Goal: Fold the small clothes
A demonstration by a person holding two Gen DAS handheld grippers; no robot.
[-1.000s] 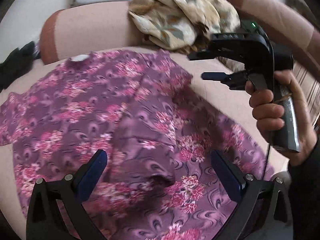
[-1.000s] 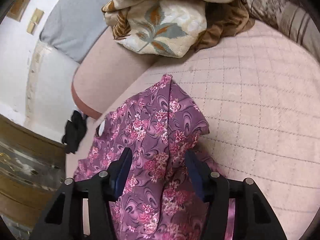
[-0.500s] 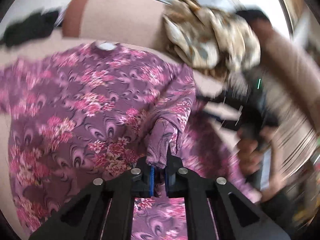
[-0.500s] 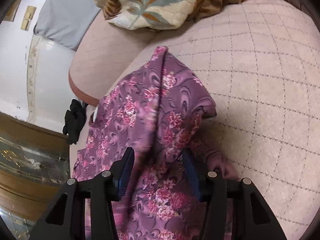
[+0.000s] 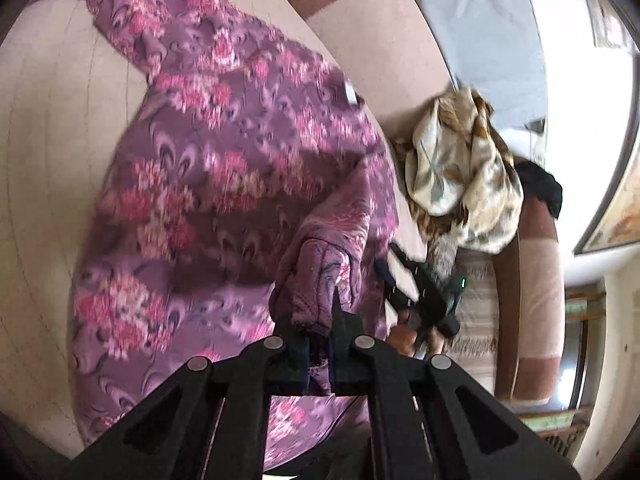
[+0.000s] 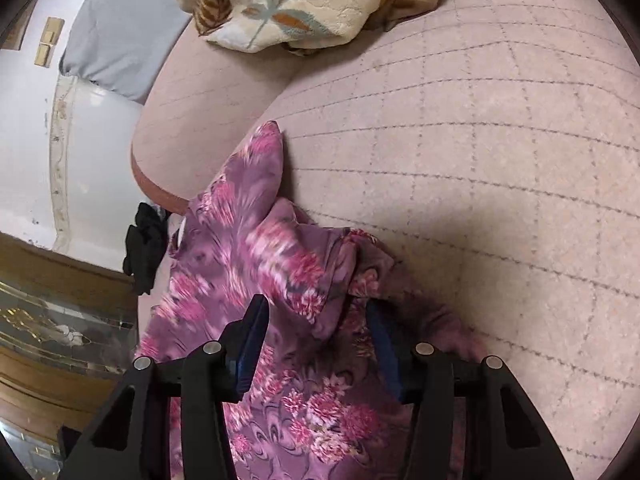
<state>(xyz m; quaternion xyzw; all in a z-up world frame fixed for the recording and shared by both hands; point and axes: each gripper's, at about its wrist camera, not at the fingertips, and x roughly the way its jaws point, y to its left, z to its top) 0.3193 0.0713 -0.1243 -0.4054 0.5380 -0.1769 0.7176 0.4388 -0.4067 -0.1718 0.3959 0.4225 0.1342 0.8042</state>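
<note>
Pink quilted sofa [image 6: 500, 128] — purple floral garment [image 5: 224, 168] and leaf-print blanket [image 6: 288, 4] lie on it.

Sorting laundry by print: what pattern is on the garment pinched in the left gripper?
Purple garment with pink flower clusters and swirls; clearest in the right wrist view.

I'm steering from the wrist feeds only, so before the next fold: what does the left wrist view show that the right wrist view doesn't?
Left wrist only: the left gripper shut on a bunched fold of the purple floral garment, the right gripper with the hand holding it, and a framed picture on the wall.

Right wrist only: the right gripper's blue fingers straddling the garment's raised edge with a gap between them, and the broad bare stretch of quilted pink sofa.

Both: the garment, the leaf-patterned blanket and the grey cushion.
</note>
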